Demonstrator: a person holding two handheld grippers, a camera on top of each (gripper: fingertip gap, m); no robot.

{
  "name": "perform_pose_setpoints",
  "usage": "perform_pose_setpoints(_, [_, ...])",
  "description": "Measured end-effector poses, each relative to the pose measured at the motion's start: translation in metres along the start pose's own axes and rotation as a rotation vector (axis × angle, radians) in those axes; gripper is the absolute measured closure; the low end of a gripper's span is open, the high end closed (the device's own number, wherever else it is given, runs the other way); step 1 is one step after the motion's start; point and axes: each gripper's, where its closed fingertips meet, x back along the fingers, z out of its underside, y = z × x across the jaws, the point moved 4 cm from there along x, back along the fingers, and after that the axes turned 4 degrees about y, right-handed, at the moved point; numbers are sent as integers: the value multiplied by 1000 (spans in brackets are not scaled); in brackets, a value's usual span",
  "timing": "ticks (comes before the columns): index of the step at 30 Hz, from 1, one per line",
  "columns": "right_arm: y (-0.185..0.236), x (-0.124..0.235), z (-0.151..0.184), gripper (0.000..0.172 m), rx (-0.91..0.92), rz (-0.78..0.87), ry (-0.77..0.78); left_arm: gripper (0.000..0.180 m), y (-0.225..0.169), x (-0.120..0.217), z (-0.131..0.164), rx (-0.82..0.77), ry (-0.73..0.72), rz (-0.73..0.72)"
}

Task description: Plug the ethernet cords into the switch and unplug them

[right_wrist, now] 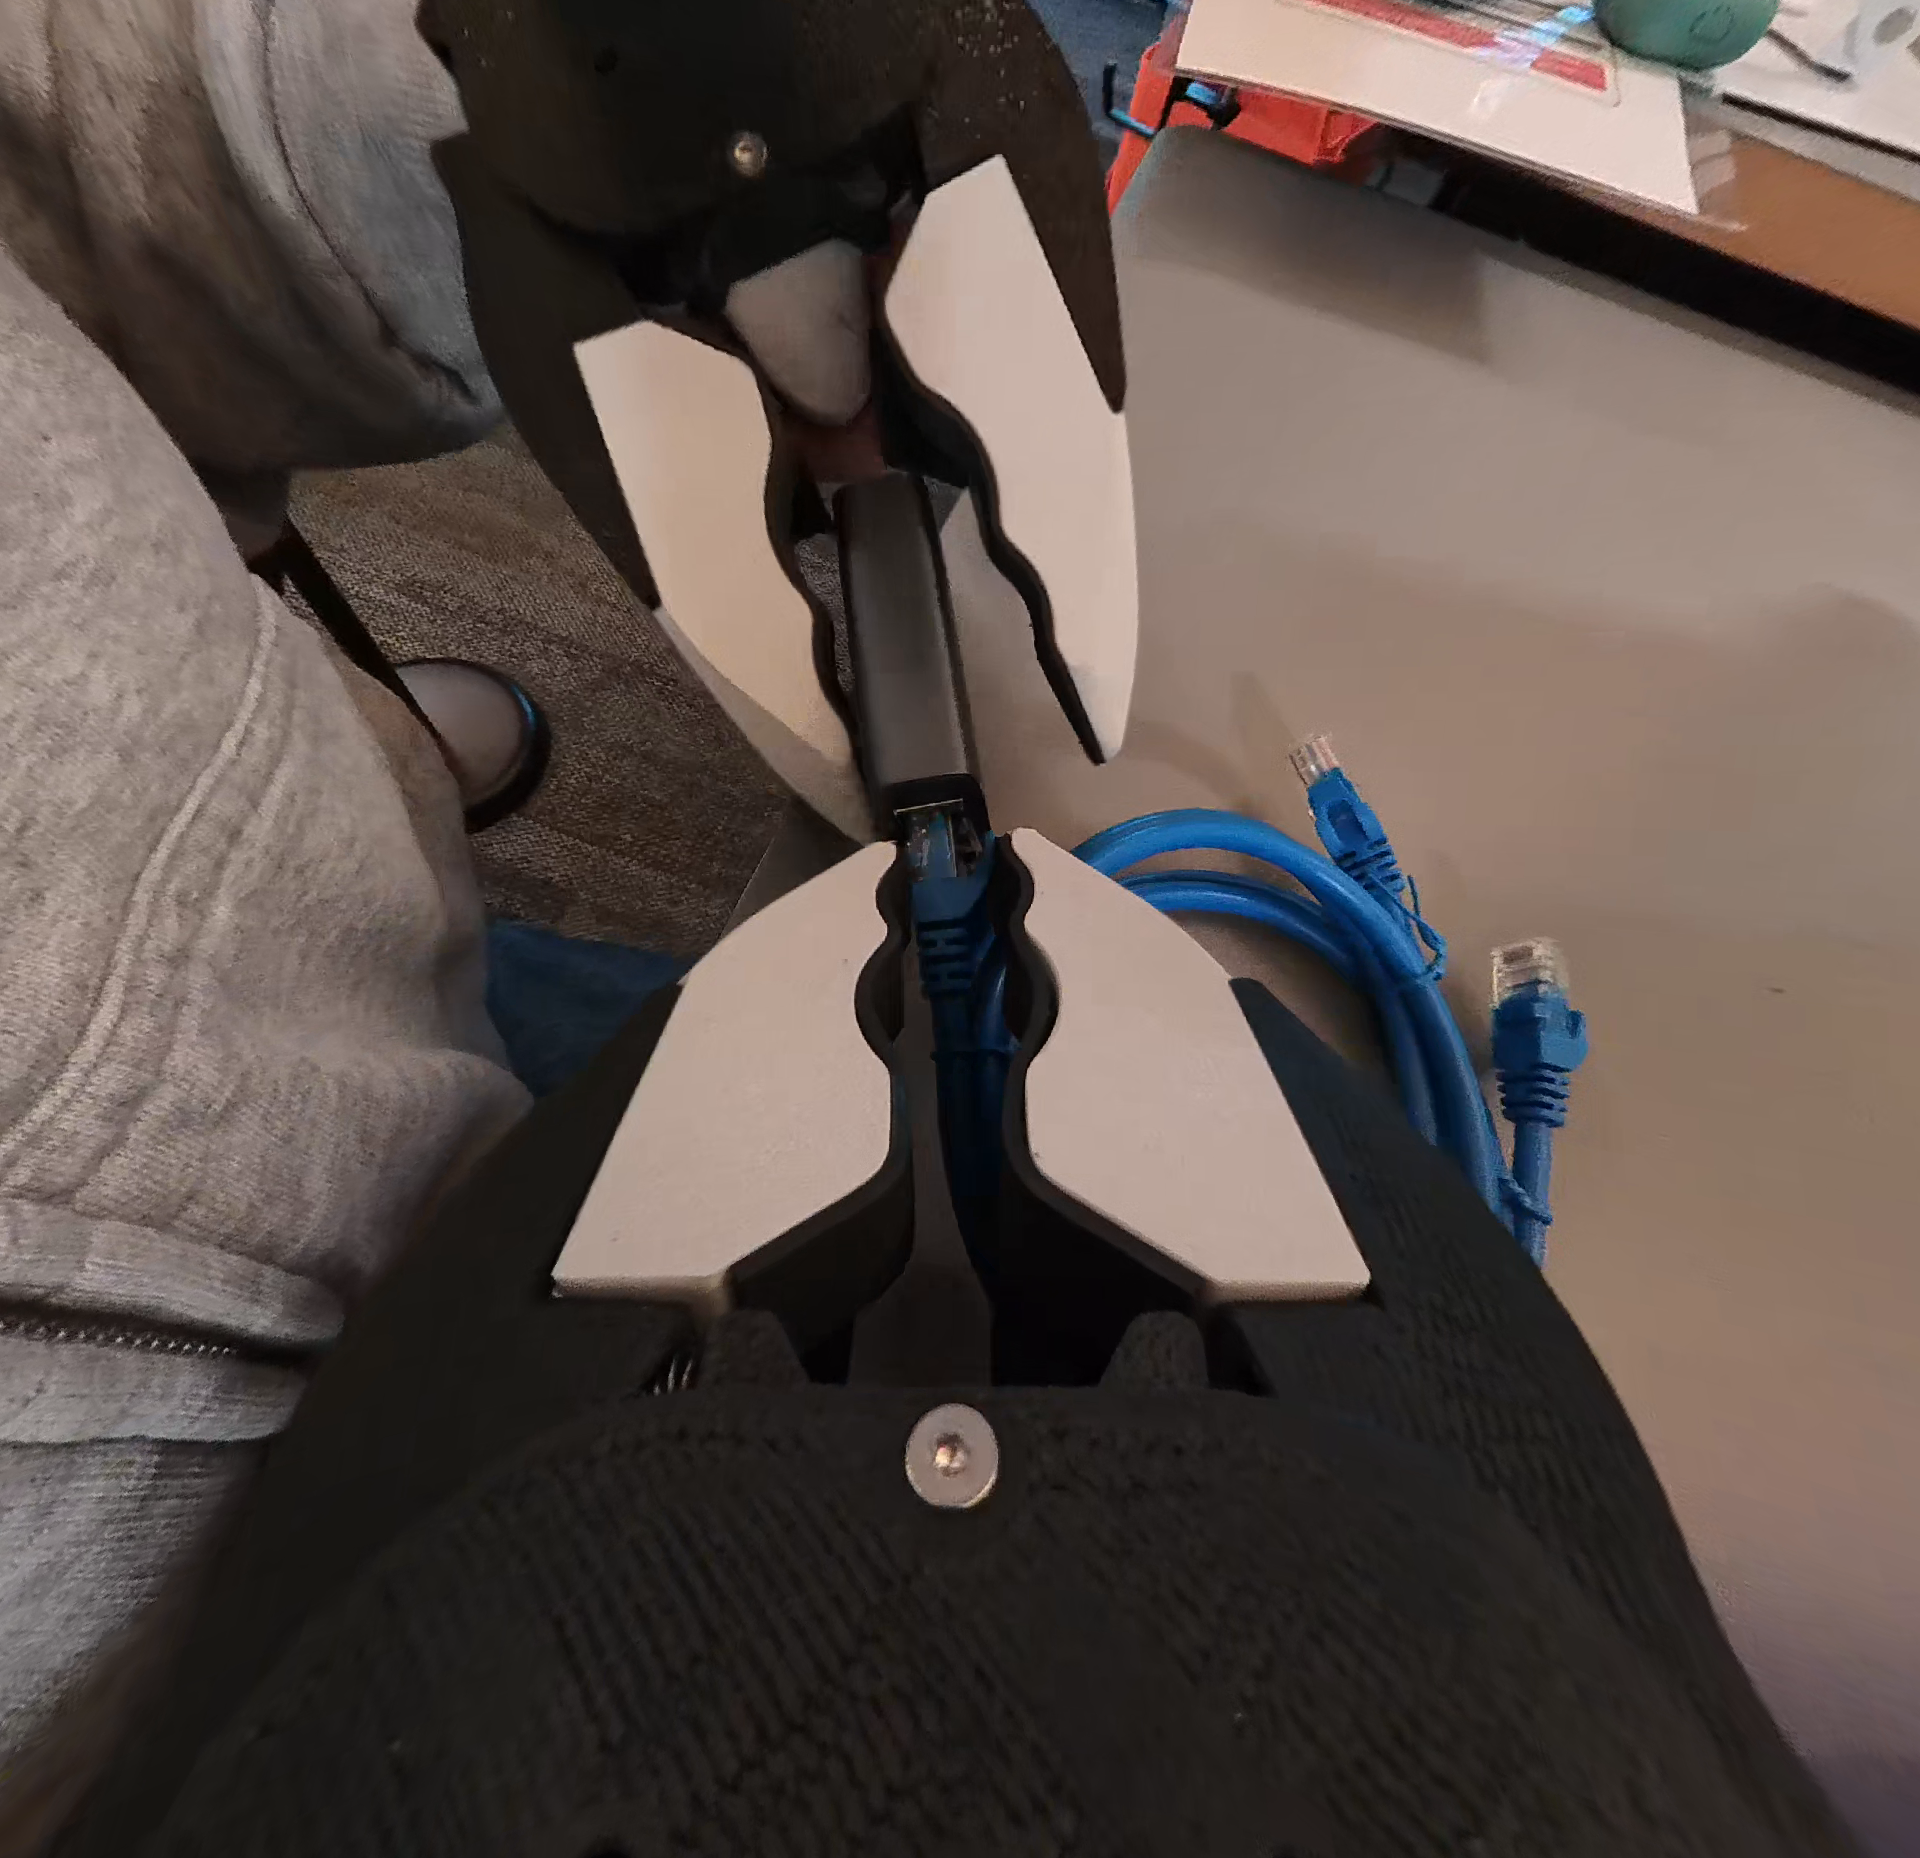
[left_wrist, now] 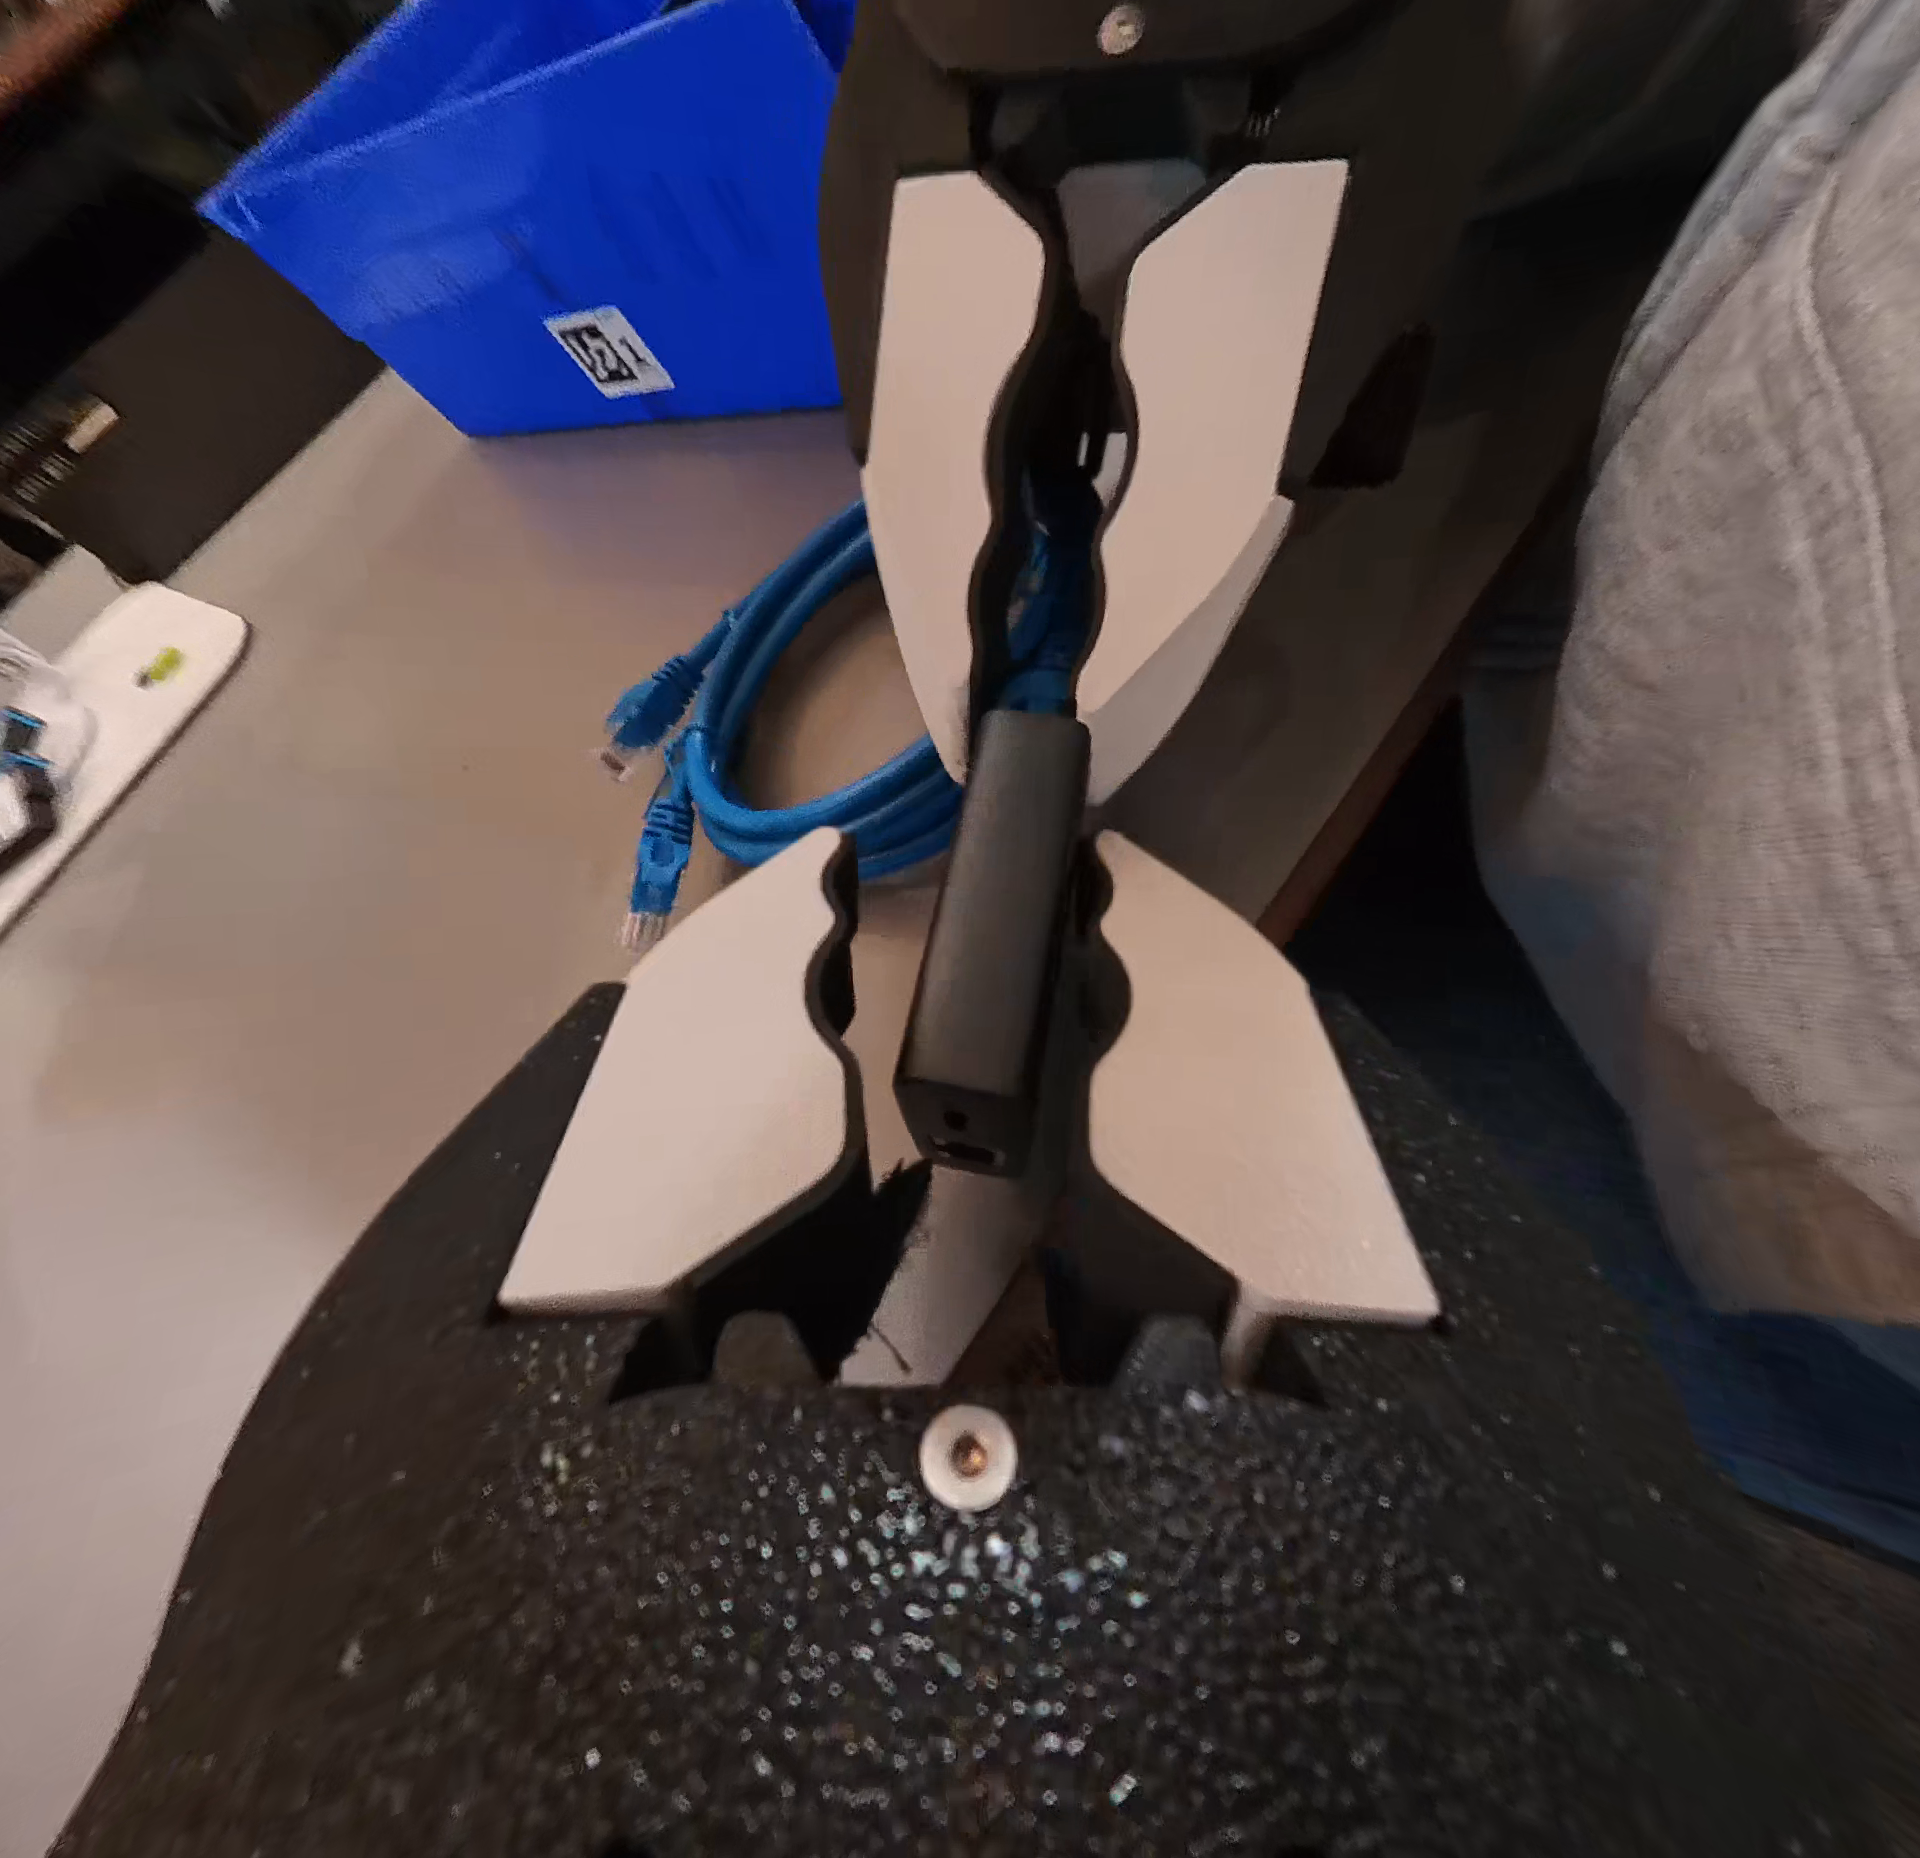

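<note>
A small black switch box [left_wrist: 987,956] hangs in the air over the table's edge, between the fingers of my left gripper [left_wrist: 971,842]. One pad [left_wrist: 1101,935] touches it and a gap shows on the other side, so the left gripper is open. The right wrist view shows the switch [right_wrist: 904,624] and left gripper [right_wrist: 977,780] with the same gap. My right gripper [right_wrist: 953,842] is shut on the boot of a blue ethernet cord [right_wrist: 951,935], whose plug sits in the switch's end port. The rest of the cord [right_wrist: 1299,904] lies coiled on the table with two loose plugs [right_wrist: 1340,811].
A blue bin [left_wrist: 540,219] stands on the grey table [left_wrist: 364,769] at the back. A person in grey clothing [right_wrist: 156,873] sits close by the table's edge. A second desk with papers [right_wrist: 1455,73] and an orange item [right_wrist: 1247,146] lies beyond. My left and right fingertips are right by each other.
</note>
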Motion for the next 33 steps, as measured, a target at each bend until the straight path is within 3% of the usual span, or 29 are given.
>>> perform_pose_setpoints(1, [0, 0, 1, 157, -5, -1, -3, 143, -1, -1, 1, -17, -7, -1])
perform_pose_setpoints(6, [1, 2, 3, 157, 43, -3, -15, 158, -8, -4, 3, -20, 7, 83])
perform_pose_setpoints(14, [-1, 12, 2, 156, 98, -6, -94, 158, -7, -5, -4, 33, -44, 139])
perform_pose_setpoints(23, [7, 11, 6, 142, 14, -155, -57, 158, -7, -9, 2, 118, -51, 361])
perform_pose_setpoints(25, [7, 9, 5, 142, 1, -132, -46, 158, -4, -9, 4, 136, -46, 413])
perform_pose_setpoints(28, [3, 9, 6, 157, -12, -77, -40, 158, -4, -10, 3, 144, -42, 454])
perform_pose_setpoints(33, [2, 8, 6, 157, -44, -95, -38, 158, -4, -11, 3, 162, -47, 467])
